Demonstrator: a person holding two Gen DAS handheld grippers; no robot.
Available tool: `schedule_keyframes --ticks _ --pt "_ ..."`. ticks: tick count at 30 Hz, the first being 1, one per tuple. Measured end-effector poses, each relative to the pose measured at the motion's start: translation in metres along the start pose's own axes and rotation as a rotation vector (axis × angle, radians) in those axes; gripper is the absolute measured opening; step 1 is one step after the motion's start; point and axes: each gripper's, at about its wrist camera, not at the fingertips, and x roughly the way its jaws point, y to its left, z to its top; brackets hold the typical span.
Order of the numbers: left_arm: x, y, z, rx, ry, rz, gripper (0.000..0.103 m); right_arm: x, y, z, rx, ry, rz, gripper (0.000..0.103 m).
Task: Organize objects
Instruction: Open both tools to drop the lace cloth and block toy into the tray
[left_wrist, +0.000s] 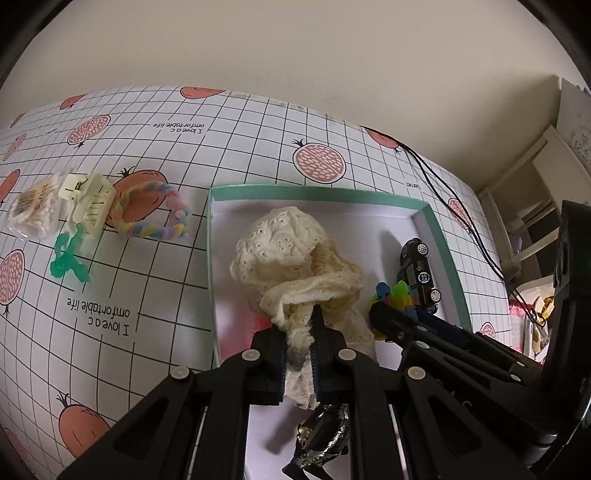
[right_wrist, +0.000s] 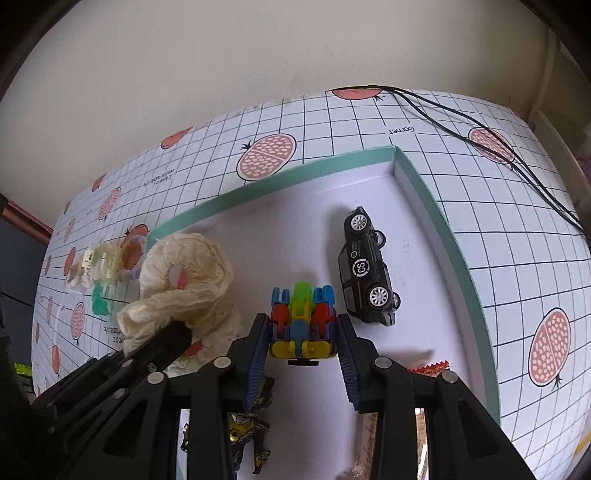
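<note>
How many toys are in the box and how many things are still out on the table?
In the box: 4 — lace cloth, black toy car, colourful block toy, foil-wrapped thing.
On the table: 4 — cotton swab pack, cream hair claw, green squiggle, pastel loop.
Total: 8

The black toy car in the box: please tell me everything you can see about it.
The black toy car is a small model, seemingly metal or plastic, with silver spoked wheels and a white round "CS" logo on its door. It lies tipped on its side on the white floor of the teal-rimmed box, near the right wall but not clearly touching it. Neither hand-held gripper holds it. The colourful block toy sits just beside it, apart.
</note>
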Motion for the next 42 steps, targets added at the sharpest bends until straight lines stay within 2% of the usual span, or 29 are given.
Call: schedule_keyframes --ticks 3,5,9,11,14,19,27,34,37,38,42 --pt "-0.001 0.000 0.002 -0.005 0.002 -0.001 0.014 0.000 0.001 -0.001 0.004 0.005 0.000 0.040" --pt "-0.002 0.000 0.002 -0.006 0.001 0.018 0.020 0.001 0.001 -0.001 -0.001 0.010 -0.004 0.040" --pt "-0.002 0.001 0.003 -0.010 0.008 0.009 0.021 0.000 0.001 0.000 0.000 0.018 -0.007 0.040" --pt "-0.005 0.002 0.004 -0.014 0.007 0.006 0.024 -0.003 0.002 0.001 -0.003 0.015 -0.011 0.044" --pt "-0.013 0.003 0.007 -0.021 0.001 -0.001 0.033 -0.012 0.002 0.004 -0.006 -0.003 -0.016 0.047" --pt "-0.033 0.001 0.012 -0.014 -0.039 -0.022 0.039 -0.034 0.006 0.009 -0.022 -0.052 -0.005 0.047" --pt "-0.047 0.003 0.017 -0.023 -0.084 -0.016 0.040 -0.046 0.011 0.013 -0.034 -0.092 0.004 0.047" --pt "-0.035 0.014 0.014 -0.044 -0.062 0.026 0.040 -0.036 0.009 0.012 -0.027 -0.075 0.004 0.047" --pt "-0.035 0.019 0.013 -0.053 -0.069 0.052 0.041 -0.033 0.011 0.011 -0.029 -0.070 0.006 0.053" --pt "-0.035 0.021 0.014 -0.055 -0.071 0.059 0.043 -0.033 0.011 0.011 -0.032 -0.072 0.005 0.057" --pt "-0.036 0.027 0.014 -0.062 -0.082 0.090 0.054 -0.035 0.013 0.011 -0.037 -0.083 0.008 0.062"
